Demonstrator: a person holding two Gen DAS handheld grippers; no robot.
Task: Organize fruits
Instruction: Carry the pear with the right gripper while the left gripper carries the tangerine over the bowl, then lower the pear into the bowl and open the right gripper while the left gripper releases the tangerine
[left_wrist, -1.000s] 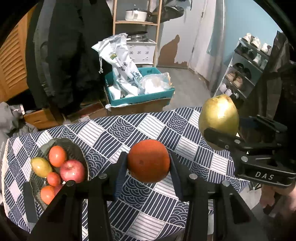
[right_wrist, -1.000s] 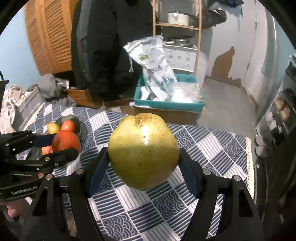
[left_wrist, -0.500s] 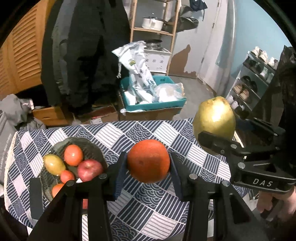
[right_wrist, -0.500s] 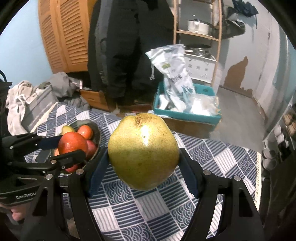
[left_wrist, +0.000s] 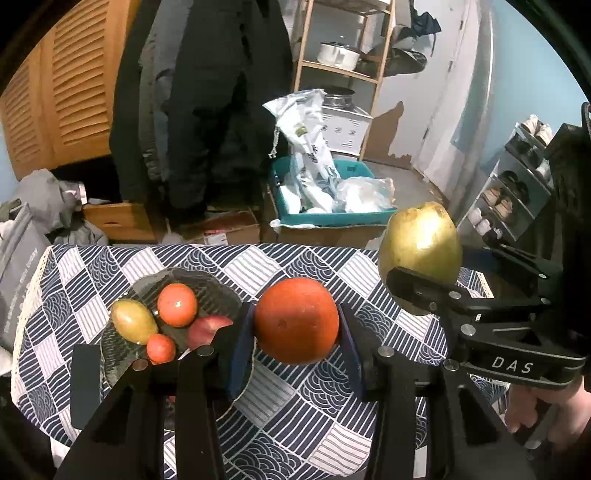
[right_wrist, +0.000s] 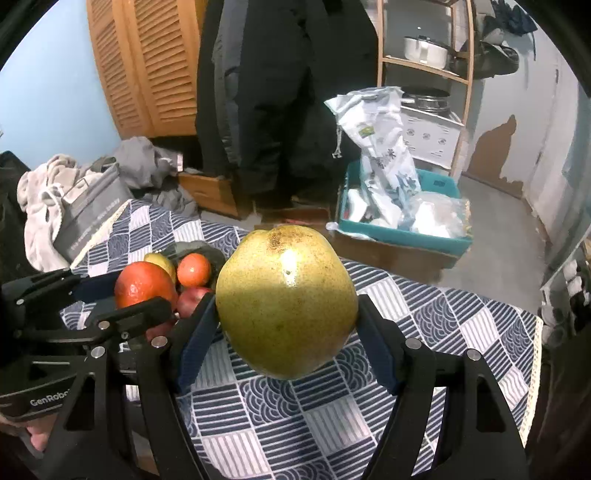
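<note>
Two fruits are in my grip at once, both held clear above the tablecloth. My left gripper is clamped on an orange; its blue pads press the fruit from either side, jaws set narrow. My right gripper is closed on a yellow-green pear, jaws standing wider to take the larger fruit, with the blue pads bearing on its flanks.

From the left wrist view, the pear and the right gripper appear at the right edge, beside and slightly above the orange; part of the hand that carries that gripper shows at lower right. From the right wrist view, the orange and the left gripper sit at the left, in front of the dish.

A dark glass dish lies on the left part of the table. It holds a small yellow-green fruit, a larger orange-red fruit, a smaller one and a red apple partly hidden by my left finger. I see the orange just right of the dish and overlapping its rim; the pear is well to the right of it.

Beyond the table: a teal bin with white bags, a wooden shelf, dark coats, a shoe rack.
</note>
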